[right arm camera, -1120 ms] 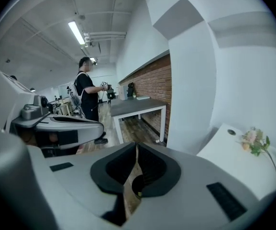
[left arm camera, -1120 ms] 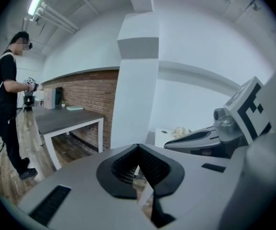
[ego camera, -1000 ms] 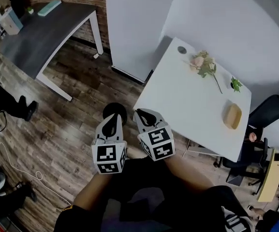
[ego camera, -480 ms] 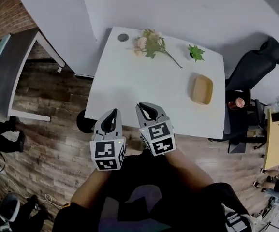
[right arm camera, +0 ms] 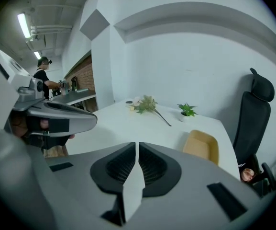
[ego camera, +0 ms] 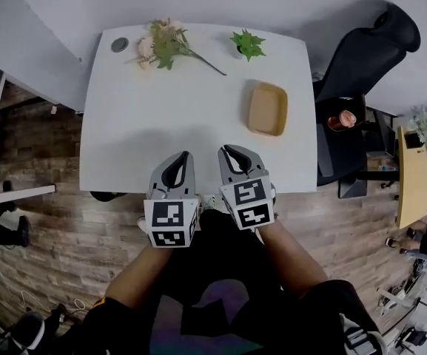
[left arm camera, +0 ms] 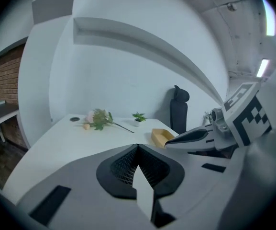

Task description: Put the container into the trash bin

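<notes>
A shallow tan container (ego camera: pixel 267 109) lies on the right half of the white table (ego camera: pixel 124 139), apart from both grippers; it also shows in the left gripper view (left arm camera: pixel 160 136) and the right gripper view (right arm camera: pixel 202 147). My left gripper (ego camera: pixel 180 158) hangs over the table's front edge, jaws shut and empty (left arm camera: pixel 138 146). My right gripper (ego camera: pixel 232 152) is beside it, its jaws opening by a narrow slit with nothing between them (right arm camera: pixel 137 145). Both point toward the table's far side. No trash bin is clearly seen.
A flower sprig (ego camera: pixel 161 43), a small potted plant (ego camera: pixel 249 44) and a round grey disc (ego camera: pixel 119 44) sit along the table's far edge. A black chair (ego camera: pixel 361 50) stands at the right. Something dark (ego camera: pixel 106 196) pokes out under the front edge.
The view has swung so the white table went from the right to straight ahead. Both grippers travelled with it and now hang over the table's front edge instead of the wooden floor.
</notes>
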The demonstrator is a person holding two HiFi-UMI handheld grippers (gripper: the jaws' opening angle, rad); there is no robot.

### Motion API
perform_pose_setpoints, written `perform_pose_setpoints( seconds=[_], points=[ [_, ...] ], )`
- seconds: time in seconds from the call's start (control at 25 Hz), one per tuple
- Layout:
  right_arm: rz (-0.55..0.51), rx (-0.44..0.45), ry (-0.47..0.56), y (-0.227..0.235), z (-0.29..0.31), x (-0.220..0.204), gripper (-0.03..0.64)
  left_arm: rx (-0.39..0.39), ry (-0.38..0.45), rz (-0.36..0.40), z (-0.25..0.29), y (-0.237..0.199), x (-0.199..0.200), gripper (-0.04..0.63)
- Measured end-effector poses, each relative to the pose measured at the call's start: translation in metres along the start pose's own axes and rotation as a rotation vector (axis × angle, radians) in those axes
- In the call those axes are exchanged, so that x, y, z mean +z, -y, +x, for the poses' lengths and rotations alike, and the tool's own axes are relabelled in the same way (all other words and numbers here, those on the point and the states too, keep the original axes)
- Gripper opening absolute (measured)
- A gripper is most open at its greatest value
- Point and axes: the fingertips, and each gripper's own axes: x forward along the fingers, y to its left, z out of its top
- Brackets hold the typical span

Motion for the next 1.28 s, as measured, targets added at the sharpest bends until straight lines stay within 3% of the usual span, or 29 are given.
perform_pose_setpoints(
  seconds=[0.24,0.56,1.04,1.28],
  points=[
    [-0.003,-0.052,-0.047,0.056,0.009,-0.019,0.048,-0.047,-0.036,0.025,0.053,0.034,0.002,0.008],
    [-0.049,-0.088,-0.125,0.103,0.039,-0.033,0.071,-0.049,-0.108,0.034,0.101,0.035,-0.015,0.008],
    [-0.142,-0.081,-0.295,0.122,0.079,-0.056,0.086,-0.034,-0.153,-0.002,0.135,0.019,-0.029,0.008],
    [-0.182,-0.093,-0.324,0.123,0.083,-0.057,0.051,-0.031,-0.149,-0.011,0.136,0.016,-0.029,0.008]
  ],
)
